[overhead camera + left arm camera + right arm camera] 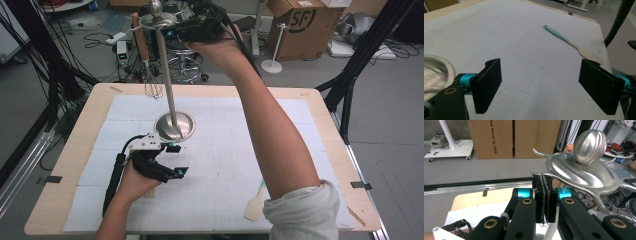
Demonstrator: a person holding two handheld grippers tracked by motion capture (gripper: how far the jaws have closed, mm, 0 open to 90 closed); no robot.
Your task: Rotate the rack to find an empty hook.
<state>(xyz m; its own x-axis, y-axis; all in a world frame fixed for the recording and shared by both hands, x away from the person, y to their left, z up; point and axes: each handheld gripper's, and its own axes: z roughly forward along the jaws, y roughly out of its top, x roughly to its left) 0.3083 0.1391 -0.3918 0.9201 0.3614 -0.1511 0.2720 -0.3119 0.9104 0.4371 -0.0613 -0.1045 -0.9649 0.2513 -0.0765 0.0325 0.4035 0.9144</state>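
Observation:
A tall silver hook stand (pixel 167 85) rises from its round base (pixel 182 125) in the middle of the table. Its ball-topped head (pixel 589 143) spreads several curved hooks. A whisk with a wooden handle (pixel 141 42) hangs from a hook on the far left side. My right gripper (pixel 172 32) is raised to the stand's head. Its jaws are shut, pads together (pixel 545 178), just under one hook tip (pixel 536 173). My left gripper (pixel 178 160) rests low near the base, open (pixel 540 65) with nothing between its pads. A spatula with a teal handle (pixel 574 45) lies ahead of it.
The spatula (pixel 256 200) lies near the table's front right edge, beside the right sleeve. A white gridded mat (pixel 225 150) covers most of the wooden table. Cardboard boxes (pixel 305 25), cables and black frame legs (pixel 350 75) surround the table.

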